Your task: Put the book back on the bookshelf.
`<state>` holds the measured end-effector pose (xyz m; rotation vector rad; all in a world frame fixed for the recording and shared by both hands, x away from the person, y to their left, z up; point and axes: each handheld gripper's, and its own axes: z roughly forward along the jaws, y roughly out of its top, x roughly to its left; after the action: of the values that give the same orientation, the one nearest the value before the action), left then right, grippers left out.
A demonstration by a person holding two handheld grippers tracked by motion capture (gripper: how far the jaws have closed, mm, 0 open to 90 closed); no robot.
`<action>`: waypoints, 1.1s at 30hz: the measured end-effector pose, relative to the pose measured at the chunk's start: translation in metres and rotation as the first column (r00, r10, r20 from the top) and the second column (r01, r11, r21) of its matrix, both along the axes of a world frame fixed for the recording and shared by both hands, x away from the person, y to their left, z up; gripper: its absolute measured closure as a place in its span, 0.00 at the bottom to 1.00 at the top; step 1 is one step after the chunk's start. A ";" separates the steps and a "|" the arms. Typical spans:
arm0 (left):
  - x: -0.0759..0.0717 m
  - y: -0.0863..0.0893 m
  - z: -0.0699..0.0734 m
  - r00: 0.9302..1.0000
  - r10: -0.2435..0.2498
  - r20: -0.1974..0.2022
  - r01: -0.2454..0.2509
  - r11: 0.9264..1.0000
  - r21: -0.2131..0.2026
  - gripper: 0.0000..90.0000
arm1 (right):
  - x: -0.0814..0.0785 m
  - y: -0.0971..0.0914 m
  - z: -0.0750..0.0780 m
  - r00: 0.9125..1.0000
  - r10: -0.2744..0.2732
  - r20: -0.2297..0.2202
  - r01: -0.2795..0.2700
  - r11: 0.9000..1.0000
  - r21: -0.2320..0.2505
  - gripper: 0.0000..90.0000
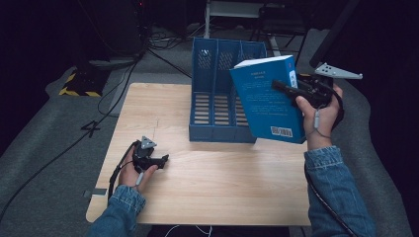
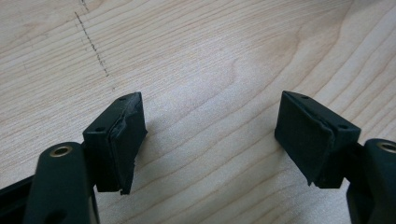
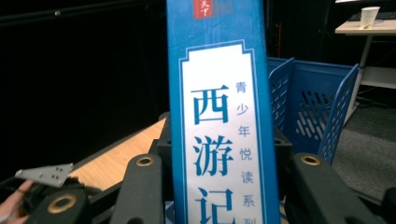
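While raised above the table (image 1: pixel 212 173), blue book (image 1: pixel 267 98) clamped between right hand-held gripper (image 1: pixel 286 91) jaws.

A file rack (image 1: pixel 217 103) stands on the counter (image 1: pixel 217 182), toward its far edge and right of the middle. A book (image 1: pixel 267 98) is held up off the counter at the rack's right front corner, clamped in the right hand-held gripper (image 1: pixel 289 91), which reaches in from the right. The left hand-held gripper (image 1: pixel 160 160) sits low over the counter's near left part, well apart from the rack, jaws spread over bare wood. Behind the counter, cables (image 1: pixel 123 74) lie on the floor.
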<state>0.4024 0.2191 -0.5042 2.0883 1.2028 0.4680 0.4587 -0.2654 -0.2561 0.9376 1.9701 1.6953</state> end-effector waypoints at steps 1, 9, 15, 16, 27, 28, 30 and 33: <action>0.000 0.000 0.000 1.000 0.000 0.001 0.000 1.000 0.000 0.28 | 0.003 0.000 0.001 1.000 -0.004 0.002 0.004 1.000 0.009 0.68; 0.000 0.000 0.000 1.000 -0.001 0.000 0.001 1.000 0.001 0.28 | 0.023 0.000 0.005 0.999 -0.036 -0.004 0.036 0.999 0.031 0.68; 0.000 0.000 0.000 1.000 -0.001 -0.002 0.001 1.000 -0.001 0.28 | 0.042 -0.005 0.005 0.997 -0.077 -0.012 0.077 0.995 0.067 0.68; 0.000 0.000 0.000 1.000 0.000 -0.001 0.000 1.000 -0.002 0.28 | 0.044 -0.006 0.005 0.996 -0.083 -0.018 0.084 0.994 0.070 0.68; 0.000 0.000 0.000 1.000 -0.001 -0.001 0.001 1.000 0.001 0.28 | 0.074 -0.015 0.000 0.982 -0.182 -0.049 0.186 0.977 0.101 0.68; 0.000 0.000 0.000 1.000 0.000 -0.002 0.000 1.000 0.000 0.28 | 0.077 -0.017 0.000 0.982 -0.184 -0.054 0.189 0.976 0.110 0.68; 0.000 0.000 0.000 1.000 0.001 -0.001 -0.001 1.000 -0.003 0.28 | 0.083 -0.021 -0.002 0.979 -0.192 -0.072 0.200 0.972 0.124 0.68; 0.000 0.000 0.000 1.000 0.001 -0.003 -0.001 1.000 -0.003 0.28 | 0.091 -0.027 -0.007 0.971 -0.221 -0.095 0.233 0.960 0.153 0.68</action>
<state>0.4023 0.2189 -0.5041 2.0866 1.2055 0.4634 0.5494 -0.2924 -0.2626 1.2538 1.7113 1.7294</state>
